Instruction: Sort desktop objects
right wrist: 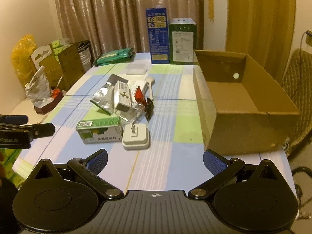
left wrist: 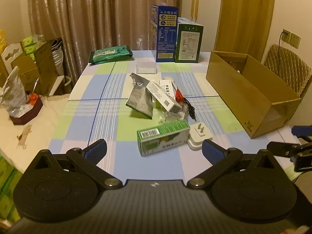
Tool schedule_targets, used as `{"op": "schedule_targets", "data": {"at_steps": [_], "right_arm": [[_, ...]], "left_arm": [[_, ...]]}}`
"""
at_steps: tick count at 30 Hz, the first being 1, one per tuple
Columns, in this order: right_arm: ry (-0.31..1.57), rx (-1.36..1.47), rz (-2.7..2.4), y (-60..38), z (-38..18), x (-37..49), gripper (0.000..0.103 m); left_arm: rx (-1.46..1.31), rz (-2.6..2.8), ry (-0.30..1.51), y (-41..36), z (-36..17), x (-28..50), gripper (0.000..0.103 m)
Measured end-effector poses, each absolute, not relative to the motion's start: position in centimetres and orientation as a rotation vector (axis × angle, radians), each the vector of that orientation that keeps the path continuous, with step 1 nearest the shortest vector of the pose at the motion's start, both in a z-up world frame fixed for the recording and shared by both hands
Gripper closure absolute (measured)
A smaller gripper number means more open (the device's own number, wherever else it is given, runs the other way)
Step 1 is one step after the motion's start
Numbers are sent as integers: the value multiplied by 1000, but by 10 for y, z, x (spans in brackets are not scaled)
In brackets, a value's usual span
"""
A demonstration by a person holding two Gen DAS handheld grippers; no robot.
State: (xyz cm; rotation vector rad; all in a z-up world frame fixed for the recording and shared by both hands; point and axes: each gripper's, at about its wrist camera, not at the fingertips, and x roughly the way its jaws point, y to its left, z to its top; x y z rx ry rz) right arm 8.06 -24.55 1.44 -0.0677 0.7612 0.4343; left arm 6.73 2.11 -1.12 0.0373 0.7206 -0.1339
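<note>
Both claws, left claw (left wrist: 154,149) and right claw (right wrist: 155,158), are hanging released while the pile (left wrist: 156,99) is waiting mid-surface, the box (right wrist: 243,97) looking empty.

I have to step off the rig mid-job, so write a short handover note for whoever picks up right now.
Left gripper: open, empty, hovering over the near table edge.
Right gripper: open, empty, likewise.
Green-and-white carton lies nearest, touching the white plug adapter. Behind them is a pile: silver foil pouch, white slim box, red sachet.
Brown cardboard box at right looks empty.
Done: nothing sorted yet. Left: all loose items.
</note>
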Motion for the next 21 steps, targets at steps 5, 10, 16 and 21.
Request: {"op": "schedule_targets", "data": {"at_steps": [5, 10, 16, 21], "right_arm": [[782, -93, 447, -235, 6, 101, 2], [816, -123, 503, -227, -6, 116, 2], [844, -154, 528, -217, -20, 130, 2], [899, -123, 578, -212, -34, 146, 2]], "left_arm": [[103, -154, 769, 23, -31, 95, 1], [122, -196, 785, 22, -44, 111, 1], [147, -230, 800, 19, -58, 128, 1], [165, -253, 785, 20, -67, 137, 1]]}}
